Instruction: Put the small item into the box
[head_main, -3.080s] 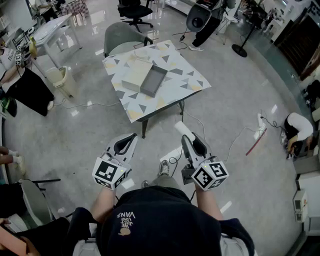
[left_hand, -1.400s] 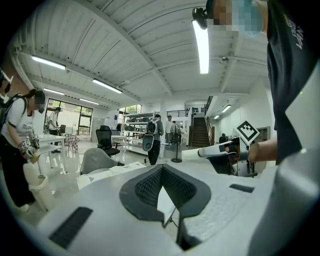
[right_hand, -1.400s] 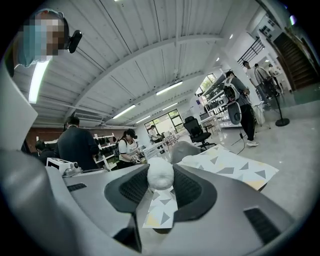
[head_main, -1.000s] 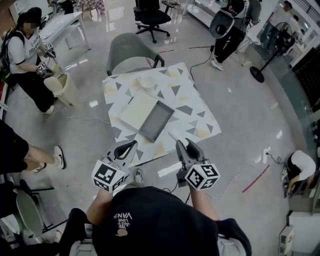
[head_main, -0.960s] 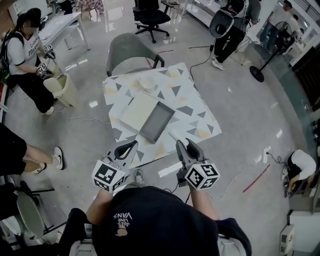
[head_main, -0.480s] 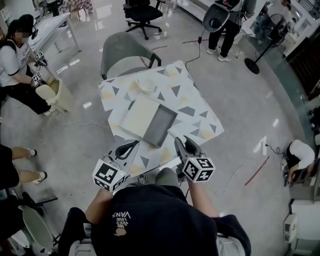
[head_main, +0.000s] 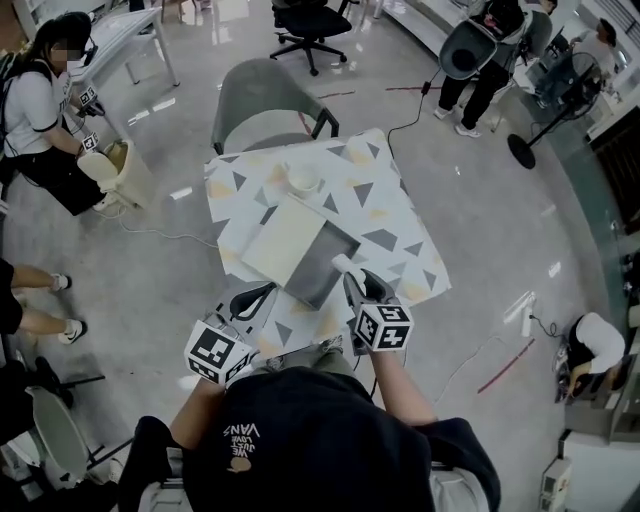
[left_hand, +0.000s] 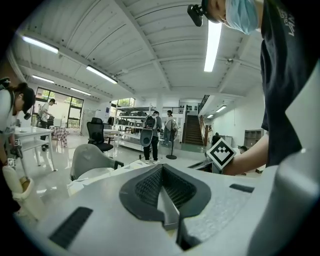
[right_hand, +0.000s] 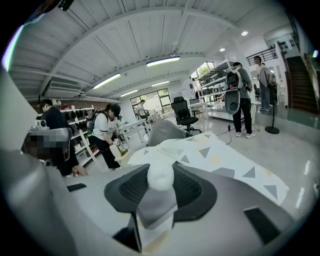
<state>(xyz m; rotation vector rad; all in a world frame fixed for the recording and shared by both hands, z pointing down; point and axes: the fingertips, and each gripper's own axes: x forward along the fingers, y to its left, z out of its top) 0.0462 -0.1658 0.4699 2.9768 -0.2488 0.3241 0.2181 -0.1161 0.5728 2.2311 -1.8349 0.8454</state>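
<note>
The right tongs (head_main: 352, 282) grip a small white roll (head_main: 341, 263) at the near edge of the open grey box (head_main: 312, 272) on the desk (head_main: 375, 200); the left tongs (head_main: 250, 298) are pressed together, empty. Best lowered over the box's middle before release

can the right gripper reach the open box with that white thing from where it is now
Probably yes. The right gripper, jaws shut on the white item, hangs at the near edge of the open box; nothing stands between them, and the box looks empty.

The box (head_main: 322, 264) lies on the table (head_main: 392, 212), a chair (head_main: 262, 98) behind.
</note>
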